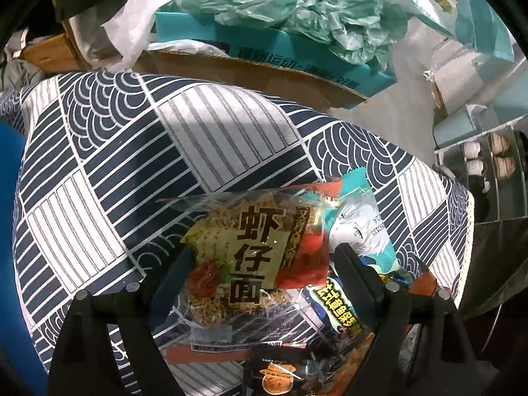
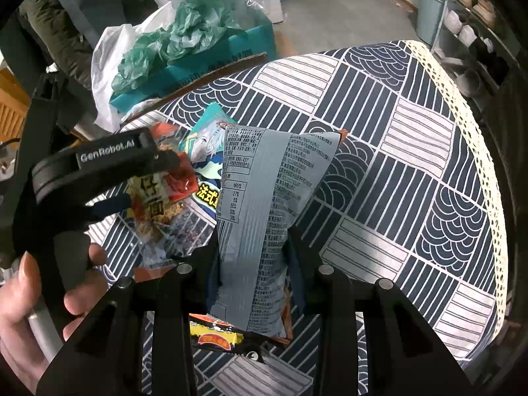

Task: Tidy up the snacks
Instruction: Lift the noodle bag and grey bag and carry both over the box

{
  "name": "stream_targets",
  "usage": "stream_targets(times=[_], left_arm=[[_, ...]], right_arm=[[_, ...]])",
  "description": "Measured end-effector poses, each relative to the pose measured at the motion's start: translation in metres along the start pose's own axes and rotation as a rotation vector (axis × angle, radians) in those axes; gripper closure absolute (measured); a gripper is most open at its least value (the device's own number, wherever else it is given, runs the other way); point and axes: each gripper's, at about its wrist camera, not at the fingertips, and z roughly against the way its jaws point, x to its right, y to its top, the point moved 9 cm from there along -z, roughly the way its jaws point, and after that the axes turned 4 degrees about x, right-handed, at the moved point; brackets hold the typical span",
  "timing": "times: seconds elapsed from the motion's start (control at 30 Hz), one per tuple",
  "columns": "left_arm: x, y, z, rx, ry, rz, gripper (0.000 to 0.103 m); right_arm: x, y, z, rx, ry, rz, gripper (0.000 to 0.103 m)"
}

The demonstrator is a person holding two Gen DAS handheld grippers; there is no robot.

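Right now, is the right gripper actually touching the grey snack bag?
Touching. The right wrist view shows the right gripper closed on the grey snack bag: both fingers pinch its middle, and the bag narrows where they squeeze.

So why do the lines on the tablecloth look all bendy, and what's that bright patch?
Left wrist view: the fisheye lens bulges the tablecloth into a dome, and the pale patch up top is light falling on it; glare streaks the noodle packet. Right wrist view: same bulge, dark corners, bright light beside the grey snack bag.
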Motion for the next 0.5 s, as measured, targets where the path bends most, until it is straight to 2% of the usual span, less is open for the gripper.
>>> stream_targets(times=[0.23,0.37,0.5], left_arm=[[0.009,0.003,-0.013,0.011,0.054,-0.038,0.008],[0.014,-0.001,-0.02,0.021,0.11,-0.11,0.004],[0.016,-0.003,-0.019,0.057,0.125,-0.147,0.002]], right_arm=[[-0.001,0.001,-0.001,-0.001,0.009,-0.001,0.069],[0.0,0.001,-0.001,0.0,0.007,-0.008,0.069],[0.004,0.0,-0.001,0.001,0.004,-0.017,0.069]])
